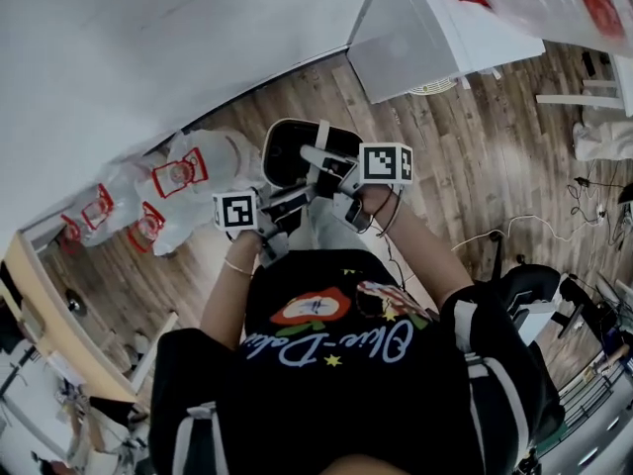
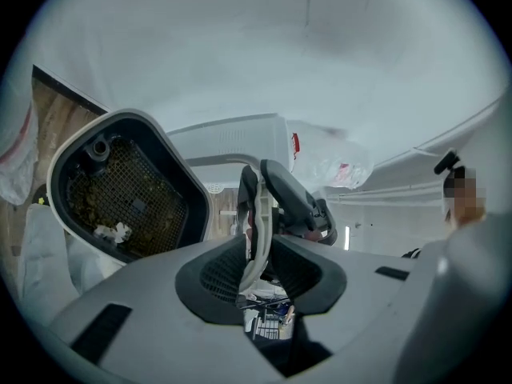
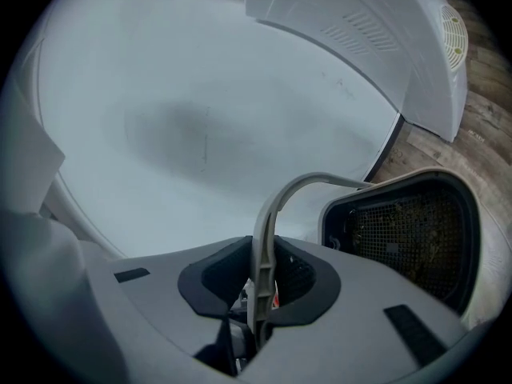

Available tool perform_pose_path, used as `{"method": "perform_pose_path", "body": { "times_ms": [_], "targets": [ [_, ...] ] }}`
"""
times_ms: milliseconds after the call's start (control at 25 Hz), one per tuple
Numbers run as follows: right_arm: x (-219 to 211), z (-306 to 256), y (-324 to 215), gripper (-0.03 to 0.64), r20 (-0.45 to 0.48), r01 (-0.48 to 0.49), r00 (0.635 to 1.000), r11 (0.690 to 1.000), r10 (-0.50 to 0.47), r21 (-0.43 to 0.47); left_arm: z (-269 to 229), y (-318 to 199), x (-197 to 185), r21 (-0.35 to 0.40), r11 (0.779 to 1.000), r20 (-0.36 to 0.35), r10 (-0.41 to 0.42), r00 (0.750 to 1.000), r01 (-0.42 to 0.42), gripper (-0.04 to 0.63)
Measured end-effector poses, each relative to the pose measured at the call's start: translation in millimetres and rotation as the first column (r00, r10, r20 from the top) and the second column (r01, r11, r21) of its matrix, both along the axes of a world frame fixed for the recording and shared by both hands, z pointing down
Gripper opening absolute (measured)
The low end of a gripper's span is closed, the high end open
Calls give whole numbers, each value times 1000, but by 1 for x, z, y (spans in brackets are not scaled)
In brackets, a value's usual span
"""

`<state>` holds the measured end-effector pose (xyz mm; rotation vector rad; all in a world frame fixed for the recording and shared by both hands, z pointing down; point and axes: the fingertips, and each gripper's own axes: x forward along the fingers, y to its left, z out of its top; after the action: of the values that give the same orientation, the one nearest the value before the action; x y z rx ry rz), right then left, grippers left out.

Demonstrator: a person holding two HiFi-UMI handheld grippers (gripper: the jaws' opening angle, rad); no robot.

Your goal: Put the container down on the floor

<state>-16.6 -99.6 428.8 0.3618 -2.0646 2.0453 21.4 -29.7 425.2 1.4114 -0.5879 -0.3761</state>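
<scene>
The container point(image 1: 290, 152) is a white bin with a dark mesh inside that holds bits of debris point(image 2: 120, 194) point(image 3: 416, 230). It hangs tilted above the wooden floor point(image 1: 475, 166) by a thin pale bail handle point(image 1: 321, 139). My left gripper point(image 1: 289, 206) is shut on that handle point(image 2: 254, 214), which runs between its pads. My right gripper point(image 1: 336, 174) is shut on the same handle point(image 3: 268, 222) from the other side. The two grippers sit close together, the right one point(image 2: 298, 202) just beyond the left.
White plastic bags with red print point(image 1: 178, 178) lie on the floor to the left, by a white wall point(image 1: 148, 38). A white appliance point(image 1: 425, 38) stands ahead on the right. Cables point(image 1: 584, 196) and a black chair point(image 1: 534, 285) are at the right, a wooden desk edge point(image 1: 40, 325) at the left.
</scene>
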Motion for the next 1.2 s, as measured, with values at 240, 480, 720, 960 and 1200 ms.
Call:
{"method": "perform_pose_path", "body": {
  "times_ms": [240,480,720,960,1200],
  "targets": [
    [1,38,-22,60,-53,-64,997,998,63,-22,40,-19,-6,-20,997,33,77,997,-76,78],
    [-1,72,-42,58,-88,-116,990,993,114,-14,74,-38,-10,-21,989,22,148,989,-147,86],
    [-3,113,-61,58,-114,-155,982,988,152,-21,112,-56,-15,-20,984,42,178,983,-177,86],
    [-8,154,-69,58,-145,-127,982,992,123,-18,154,-65,-19,-38,981,39,190,981,-188,86],
    [-18,194,-68,58,-166,-90,983,996,84,-27,192,-65,-27,-56,978,41,202,979,-199,89]
  ]
}}
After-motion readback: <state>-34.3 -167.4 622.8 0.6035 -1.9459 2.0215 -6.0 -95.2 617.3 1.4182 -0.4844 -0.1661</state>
